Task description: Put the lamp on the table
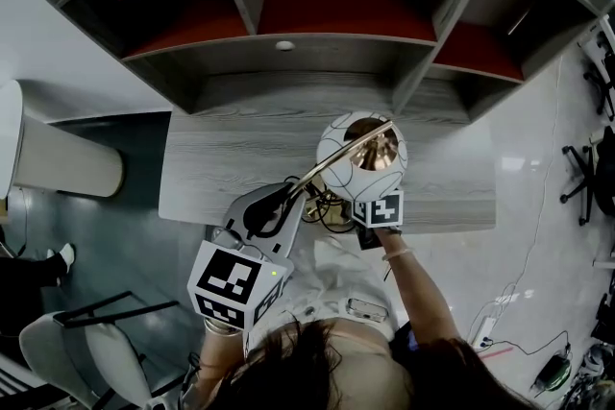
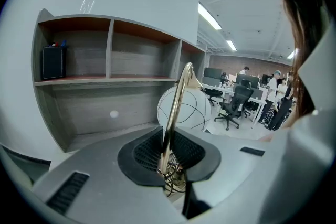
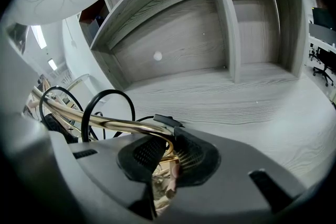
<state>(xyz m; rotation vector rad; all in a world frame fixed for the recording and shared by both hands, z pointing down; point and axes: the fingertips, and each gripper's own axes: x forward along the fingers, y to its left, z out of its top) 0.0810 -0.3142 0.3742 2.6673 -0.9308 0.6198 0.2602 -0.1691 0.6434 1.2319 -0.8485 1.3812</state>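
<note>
Currently, one globe lamp is held above the grey table. Its brass stem is pinched by left gripper and right gripper.

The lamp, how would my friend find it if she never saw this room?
Look at the grey wooden table under the big shelf unit. Held over its front edge is the lamp: a white ball shade with thin dark loops drawn on it, on a curved shiny gold stem. Nothing else there shines gold.
</note>
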